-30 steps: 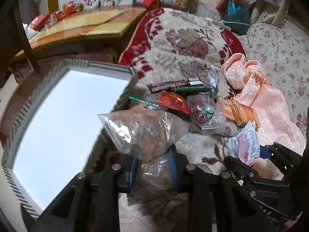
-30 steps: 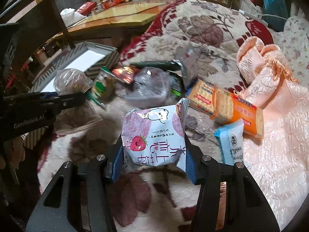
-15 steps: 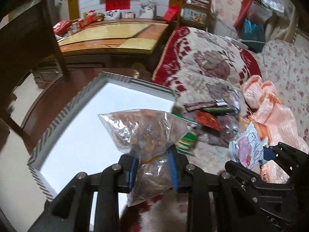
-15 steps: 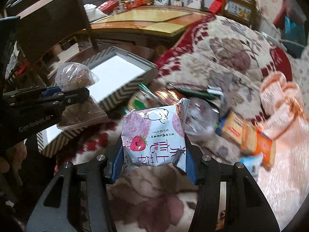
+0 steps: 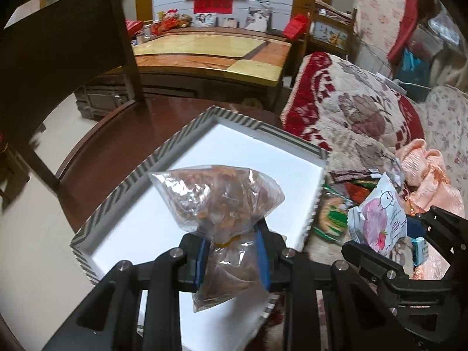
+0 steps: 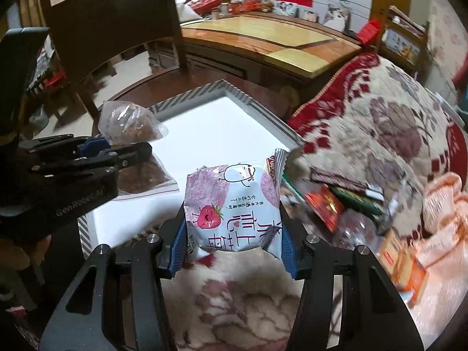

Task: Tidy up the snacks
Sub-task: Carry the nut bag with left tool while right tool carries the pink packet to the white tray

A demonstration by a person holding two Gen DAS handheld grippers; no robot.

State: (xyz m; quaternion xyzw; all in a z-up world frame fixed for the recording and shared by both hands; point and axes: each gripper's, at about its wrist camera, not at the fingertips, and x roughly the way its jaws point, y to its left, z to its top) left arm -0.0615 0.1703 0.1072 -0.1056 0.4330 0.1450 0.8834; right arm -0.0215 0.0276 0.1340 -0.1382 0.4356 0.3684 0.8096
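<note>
**Both tongs loaded, held at the striped tray**

Left tongs (image 5: pixel 231 259): closed on a clear plastic bag of brown and orange snack pieces (image 5: pixel 218 201). The blue pads pinch the bag at its tied neck; the filled part bulges above the pads and a loose tail of plastic hangs below them. In the left wrist view the bag sits over the white floor of a rectangular tray with a grey-and-white striped rim (image 5: pixel 125 190), which rests on a dark brown wooden bench (image 5: pixel 117 146). In the right wrist view the same tongs (image 6: pixel 125 152) reach in from the left, level, over the tray's near left part (image 6: pixel 269 117). White lettering on their black body reads "GenRobot.AI".

Right tongs (image 6: pixel 231 245): closed on a white and pink snack packet printed with a red strawberry figure (image 6: pixel 234 207), gripped by its two side edges, standing upright between the blue pads. The packet carries large pink Chinese characters, seen inverted, and a white cartoon figure near its top edge; smaller print is not legible. It is held just beside the tray's right corner, above a cream and red floral blanket (image 6: pixel 380 111). The left wrist view shows the packet (image 5: pixel 380 216) right of the tray.

Further right, assorted loose snack packets (image 6: pixel 345 204) lie on the blanket, blurred.
</note>
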